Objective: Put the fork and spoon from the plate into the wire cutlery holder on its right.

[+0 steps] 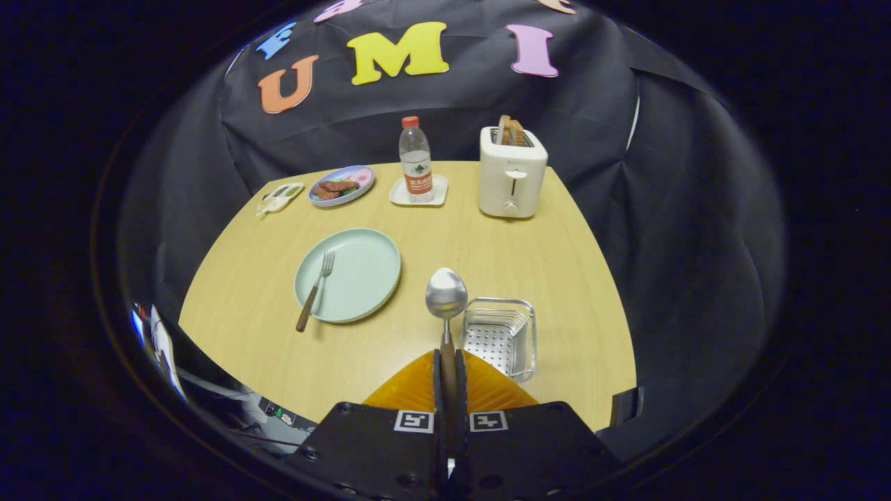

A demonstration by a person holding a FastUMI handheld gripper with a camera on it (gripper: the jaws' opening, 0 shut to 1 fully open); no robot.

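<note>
So the shiny metal spoon (446, 296) is clamped by its handle between the fingers (441, 376), bowl pointing away, hanging just left of the wire cutlery holder (502, 337). The fork (316, 289), brown handle and all, lies on the pale green plate (362, 278) with its handle sticking over the near rim.

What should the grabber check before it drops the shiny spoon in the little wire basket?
1. Gripper shut on the brown handle of the shiny metal spoon: ok.
2. Spoon off the pale green round plate: ok.
3. Spoon over the silver wire cutlery holder: not ok, it appears just left of the holder.
4. Holder upright and open: ok.
5. Height above the holder's rim: cannot tell.
6. Wooden-handled metal fork waiting on the plate: ok.
</note>
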